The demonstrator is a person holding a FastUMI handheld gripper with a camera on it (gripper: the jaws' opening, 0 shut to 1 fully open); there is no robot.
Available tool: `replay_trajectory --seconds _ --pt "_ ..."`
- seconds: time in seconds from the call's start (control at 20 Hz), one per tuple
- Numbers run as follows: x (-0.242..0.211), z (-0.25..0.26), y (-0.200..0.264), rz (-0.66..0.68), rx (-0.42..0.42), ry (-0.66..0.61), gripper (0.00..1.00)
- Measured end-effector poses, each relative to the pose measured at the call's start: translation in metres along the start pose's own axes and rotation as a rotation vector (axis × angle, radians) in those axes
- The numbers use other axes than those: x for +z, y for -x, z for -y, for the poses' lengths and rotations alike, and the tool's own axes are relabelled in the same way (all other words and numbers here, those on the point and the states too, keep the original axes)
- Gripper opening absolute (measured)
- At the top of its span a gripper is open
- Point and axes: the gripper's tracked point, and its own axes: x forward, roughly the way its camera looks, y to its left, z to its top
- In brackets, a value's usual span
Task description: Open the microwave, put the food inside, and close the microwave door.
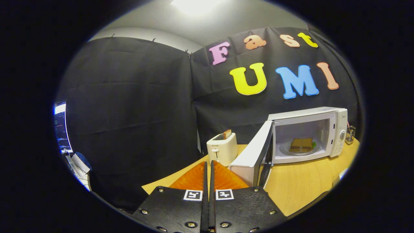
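Gripper [208, 166] fingers pressed together, nothing pinched, tips just short of the toaster [222, 149]. Ahead and right, open wooden table [300, 184] up to the microwave [307, 134]. Microwave door [254, 155] swung wide toward the fingers, its edge just beside them. Sandwich [301, 144] lying flat on the glass plate [299, 149] inside the cavity, long side across the opening; brown, with green at one end.
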Motion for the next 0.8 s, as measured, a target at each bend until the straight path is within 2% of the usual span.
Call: replay_trajectory --seconds 0.4,0.8 --pt "0.008 0.036 0.024 0.036 -0.037 -0.027 0.01" --pt "0.024 0.116 0.042 0.087 -0.184 -0.053 0.01"
